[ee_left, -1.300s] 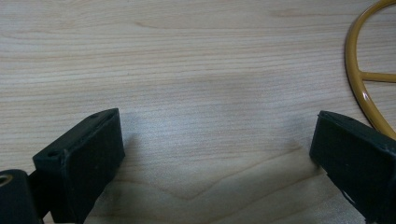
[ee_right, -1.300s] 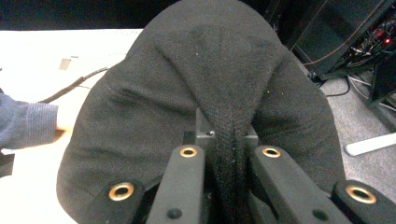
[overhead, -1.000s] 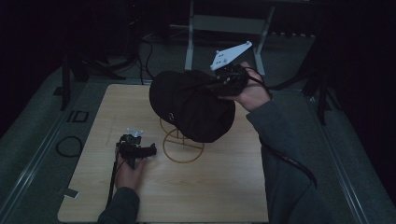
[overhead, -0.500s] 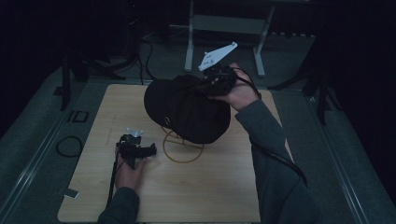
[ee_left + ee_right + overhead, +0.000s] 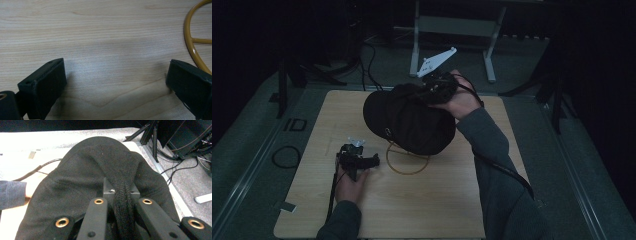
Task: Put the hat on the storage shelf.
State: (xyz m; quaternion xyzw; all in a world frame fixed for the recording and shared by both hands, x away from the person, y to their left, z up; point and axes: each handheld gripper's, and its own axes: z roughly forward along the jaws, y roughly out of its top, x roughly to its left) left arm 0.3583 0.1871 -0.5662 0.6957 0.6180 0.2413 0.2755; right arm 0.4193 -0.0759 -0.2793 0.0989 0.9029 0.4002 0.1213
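Where black hat (image 5: pixel 409 120) hangs, yellow ring (image 5: pixel 407 159) hides.

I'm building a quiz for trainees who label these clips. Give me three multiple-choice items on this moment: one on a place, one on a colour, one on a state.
1. Where is the black cap?
A. flat on the floor
B. held up above the table, over the ring stand
C. under the left gripper

2. What colour is the ring stand?
A. yellowish gold
B. blue
C. white

3. How do the left gripper jaws stand?
A. clamped on the cap
C. shut on the ring stand
B. open, with bare wood between them

Answers:
1 B: in the high view the right gripper holds the cap clear of the wooden table, partly covering the stand.
2 A: the left gripper view shows its curved rim in that colour.
3 B: the left gripper view shows the two jaws wide apart over the tabletop.
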